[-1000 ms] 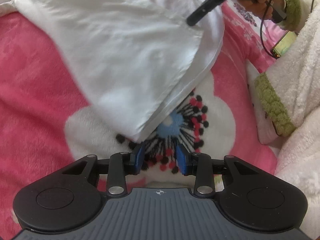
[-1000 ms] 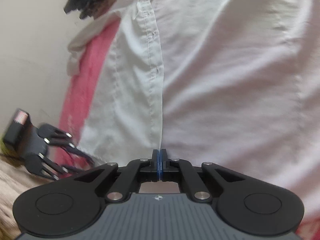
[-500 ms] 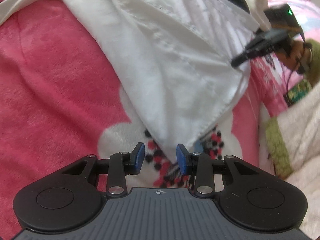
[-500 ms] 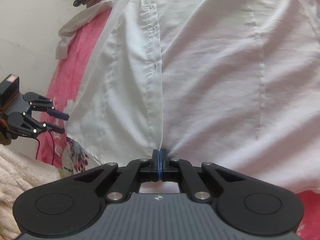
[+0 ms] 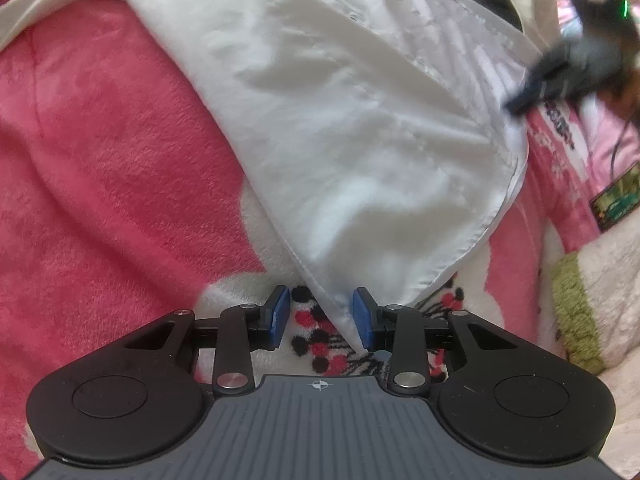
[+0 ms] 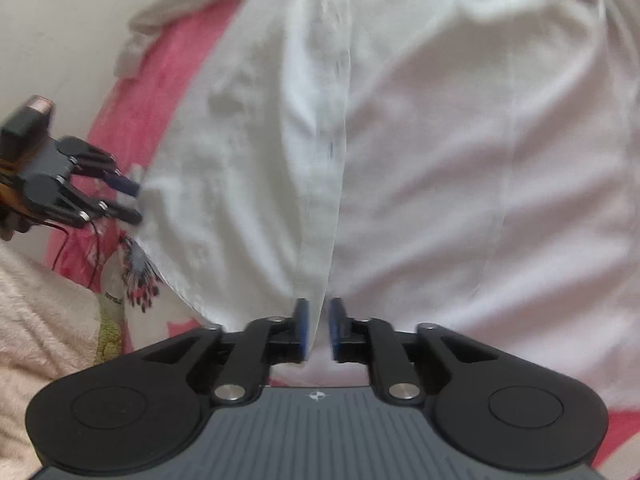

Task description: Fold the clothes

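A white button-up shirt [image 5: 352, 128] lies spread on a pink plush blanket [image 5: 100, 168]. My left gripper [image 5: 320, 314] is open, its blue pads on either side of the shirt's lower corner. In the right wrist view the shirt [image 6: 460, 160] fills the frame. My right gripper [image 6: 319, 330] is open, with the shirt's button placket edge [image 6: 326, 184] running down between its pads. The left gripper also shows in the right wrist view [image 6: 120, 196], at the shirt's left corner. The right gripper shows blurred in the left wrist view [image 5: 576, 68], at the shirt's far right edge.
The blanket has a white patch with red and black dots [image 5: 320, 336] under the left gripper. A cream fleece sleeve with a green cuff [image 5: 576, 304] is at the right. A pale wall [image 6: 60, 40] stands beyond the blanket's left edge.
My right gripper has opened and let go of the shirt's placket edge. My left gripper has moved forward, so the shirt's corner now lies between its open pads.
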Demonstrator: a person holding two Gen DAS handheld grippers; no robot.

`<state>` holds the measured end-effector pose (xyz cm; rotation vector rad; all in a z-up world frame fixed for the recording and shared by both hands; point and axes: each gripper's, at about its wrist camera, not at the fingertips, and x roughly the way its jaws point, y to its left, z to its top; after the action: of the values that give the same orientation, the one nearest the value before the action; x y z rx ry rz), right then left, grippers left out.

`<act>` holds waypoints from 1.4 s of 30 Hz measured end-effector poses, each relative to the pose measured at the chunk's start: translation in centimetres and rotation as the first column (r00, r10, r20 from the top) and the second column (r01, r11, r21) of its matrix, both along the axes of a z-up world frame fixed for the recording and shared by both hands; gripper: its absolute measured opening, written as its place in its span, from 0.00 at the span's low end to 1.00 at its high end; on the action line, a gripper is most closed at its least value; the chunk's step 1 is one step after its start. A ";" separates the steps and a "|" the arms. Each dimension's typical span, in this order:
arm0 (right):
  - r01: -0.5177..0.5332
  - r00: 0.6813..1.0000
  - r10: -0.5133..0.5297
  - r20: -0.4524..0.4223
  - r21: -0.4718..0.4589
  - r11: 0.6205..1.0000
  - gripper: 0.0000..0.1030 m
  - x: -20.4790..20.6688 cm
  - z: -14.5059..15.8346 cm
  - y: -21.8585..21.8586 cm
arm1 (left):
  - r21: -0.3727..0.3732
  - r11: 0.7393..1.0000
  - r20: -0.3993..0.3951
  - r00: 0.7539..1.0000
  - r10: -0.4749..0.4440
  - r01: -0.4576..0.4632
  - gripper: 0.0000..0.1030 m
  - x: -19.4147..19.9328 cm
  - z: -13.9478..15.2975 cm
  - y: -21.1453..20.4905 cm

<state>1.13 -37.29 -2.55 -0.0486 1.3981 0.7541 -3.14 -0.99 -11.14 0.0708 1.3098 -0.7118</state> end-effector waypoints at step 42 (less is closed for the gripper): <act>0.312 0.881 -0.330 0.339 0.109 0.944 0.11 38.1 -4.7 21.9 | -0.042 0.992 -0.045 0.992 0.121 -0.123 0.36 0.7 -0.6 0.6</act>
<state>39.23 -15.35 -7.30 0.0842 1.0081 0.4732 -2.42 -0.40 -11.73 -0.0607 1.3265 -0.6412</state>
